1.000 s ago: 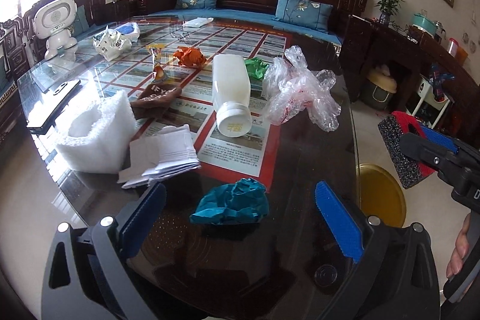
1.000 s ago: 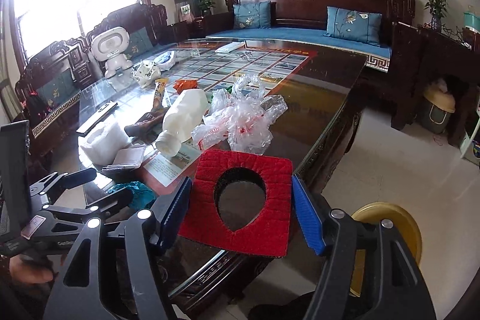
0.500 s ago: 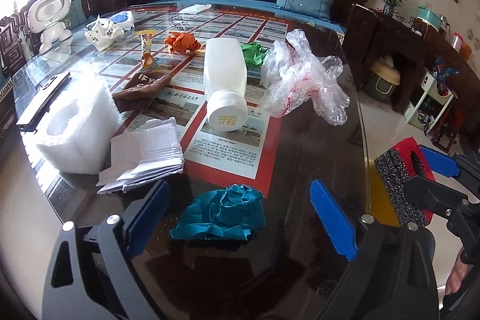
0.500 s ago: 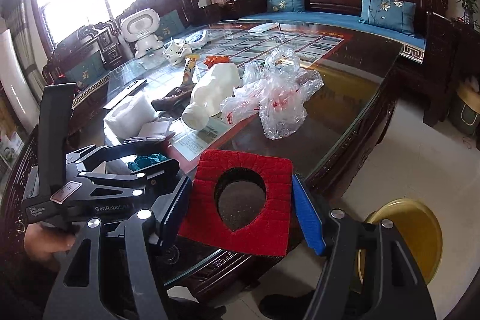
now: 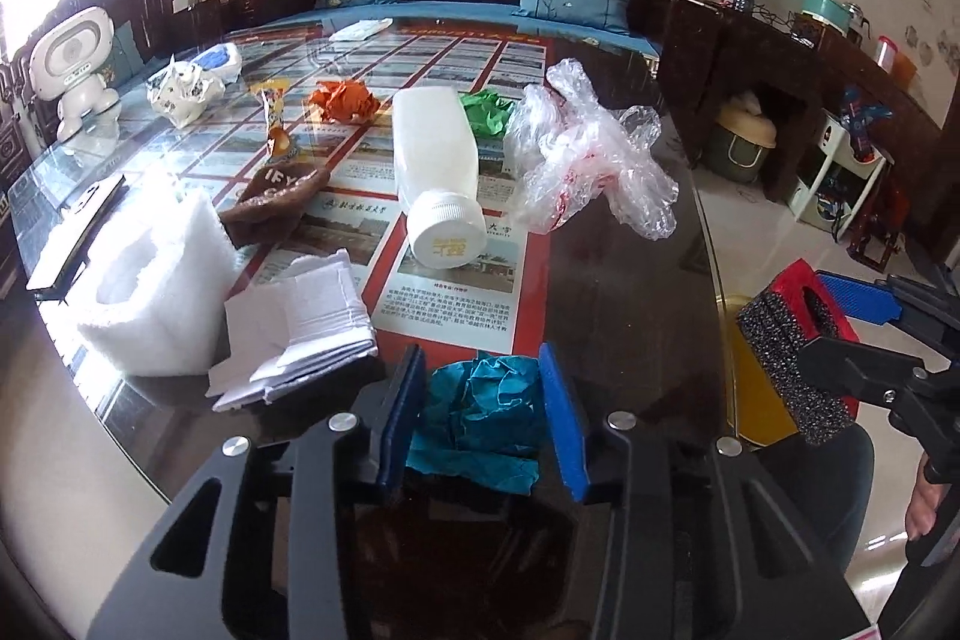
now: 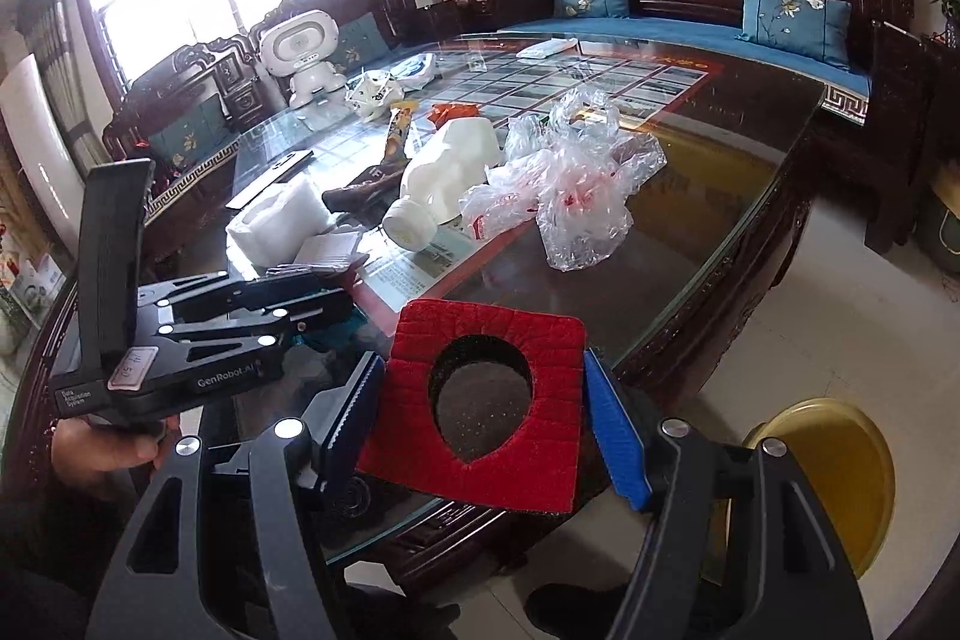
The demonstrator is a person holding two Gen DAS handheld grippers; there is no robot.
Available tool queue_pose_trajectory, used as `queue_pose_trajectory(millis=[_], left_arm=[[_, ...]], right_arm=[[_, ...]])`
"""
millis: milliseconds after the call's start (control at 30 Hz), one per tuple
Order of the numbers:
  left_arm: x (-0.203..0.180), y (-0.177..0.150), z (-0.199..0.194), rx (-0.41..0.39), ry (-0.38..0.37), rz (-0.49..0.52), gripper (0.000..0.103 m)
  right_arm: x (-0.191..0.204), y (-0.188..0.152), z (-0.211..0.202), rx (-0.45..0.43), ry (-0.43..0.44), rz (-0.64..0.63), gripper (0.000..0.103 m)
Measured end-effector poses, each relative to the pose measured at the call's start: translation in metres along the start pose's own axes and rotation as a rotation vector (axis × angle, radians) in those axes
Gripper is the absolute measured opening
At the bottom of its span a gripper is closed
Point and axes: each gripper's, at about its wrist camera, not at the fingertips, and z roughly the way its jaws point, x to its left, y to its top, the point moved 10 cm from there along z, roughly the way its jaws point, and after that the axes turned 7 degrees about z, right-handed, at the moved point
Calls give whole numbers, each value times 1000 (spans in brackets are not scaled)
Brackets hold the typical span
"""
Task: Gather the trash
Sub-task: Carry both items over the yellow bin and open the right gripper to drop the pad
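Observation:
A crumpled teal paper [image 5: 480, 412] lies near the front edge of the glass table [image 5: 630, 292]. My left gripper [image 5: 480, 352] straddles it, and its jaws are closing, with both blue pads touching the paper's sides. In the right wrist view the left gripper [image 6: 336, 304] reaches in from the left, held by a hand. My right gripper [image 6: 483, 370] is shut on a red foam pad [image 6: 486, 322] with a round hole, held off the table's edge. In the left wrist view the foam pad [image 5: 786, 352] shows its black underside at the right.
Beyond the teal paper lie folded white paper [image 5: 300, 328], a white foam piece [image 5: 150, 292], a white bottle [image 5: 438, 166] on its side, a clear plastic bag [image 5: 588, 160], a brown wrapper [image 5: 270, 202] and orange [image 5: 345, 100] and green paper [image 5: 486, 112]. A round yellow object [image 6: 840, 466] stands on the floor.
My left jaws have closed in from wide open until they flank the teal paper. The right gripper still holds the red foam pad and has turned a little.

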Motion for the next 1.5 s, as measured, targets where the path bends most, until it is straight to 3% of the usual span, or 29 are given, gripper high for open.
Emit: queue_pose_trajectory(millis=[200,367,667,833,1033,1333,1500], left_arm=[[-15,21,-13,-35,-21,72,40],[-54,43,-7,-47,-89,153,40],[-186,91,44,-8,-318,342,41],[-262,103,89,58,-420,441,41],[-340,104,141,146,-478,529,41],[-381,80,199,281,-501,581,41],[-385,78,207,294,-496,589,41]], right_arm=[[-8,2,-6,2,0,-11,65],[-34,7,-23,-29,-31,8,65],[-155,3,-69,-84,-235,144,65],[-229,-25,-79,-44,-350,240,65],[-298,-61,-65,36,-428,318,65],[-353,-99,-39,121,-451,385,68],[-363,-109,-33,132,-456,401,77]])
